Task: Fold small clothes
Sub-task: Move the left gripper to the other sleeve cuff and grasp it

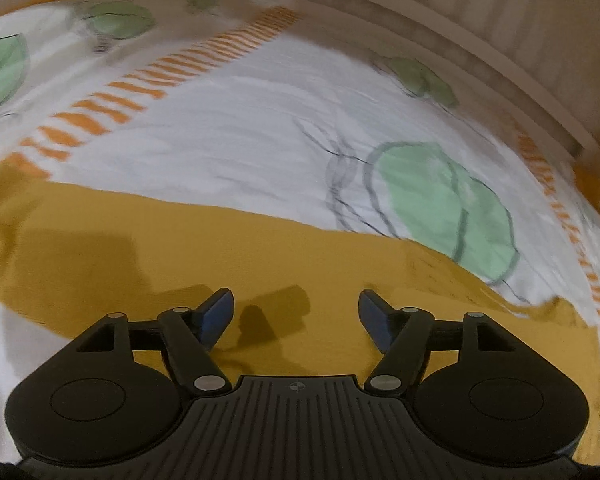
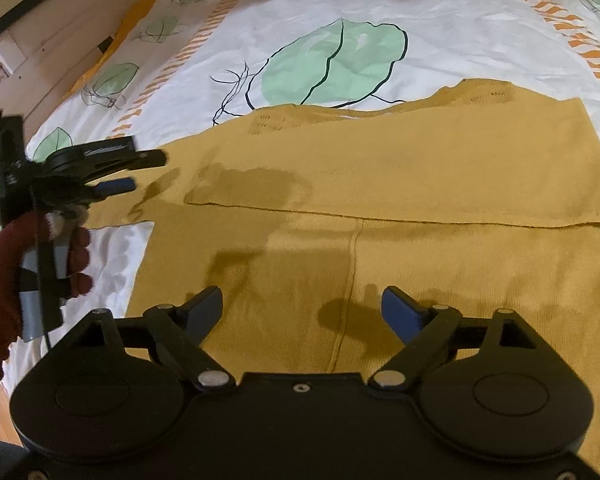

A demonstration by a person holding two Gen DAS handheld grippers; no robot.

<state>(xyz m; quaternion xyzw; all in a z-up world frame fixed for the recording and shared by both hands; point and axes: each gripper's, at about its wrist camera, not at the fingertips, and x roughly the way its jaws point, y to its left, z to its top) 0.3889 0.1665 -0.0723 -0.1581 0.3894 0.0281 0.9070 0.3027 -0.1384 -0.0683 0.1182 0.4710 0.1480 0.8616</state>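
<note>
A mustard-yellow knit garment (image 2: 380, 208) lies flat on the bed, with one part folded over the rest along a straight edge across the middle. It also shows in the left wrist view (image 1: 204, 264). My right gripper (image 2: 302, 312) is open and empty, hovering above the garment's near part beside a vertical seam. My left gripper (image 1: 296, 316) is open and empty above the yellow fabric. It also shows in the right wrist view (image 2: 146, 170), at the garment's left edge, held by a hand in a dark red glove (image 2: 4, 264).
The bed is covered by a white duvet (image 2: 260, 24) with green leaf prints and orange striped bands. A pale wooden bed frame (image 1: 480, 32) runs along the far side. Wooden floor and furniture (image 2: 32, 40) lie beyond the bed's far left edge.
</note>
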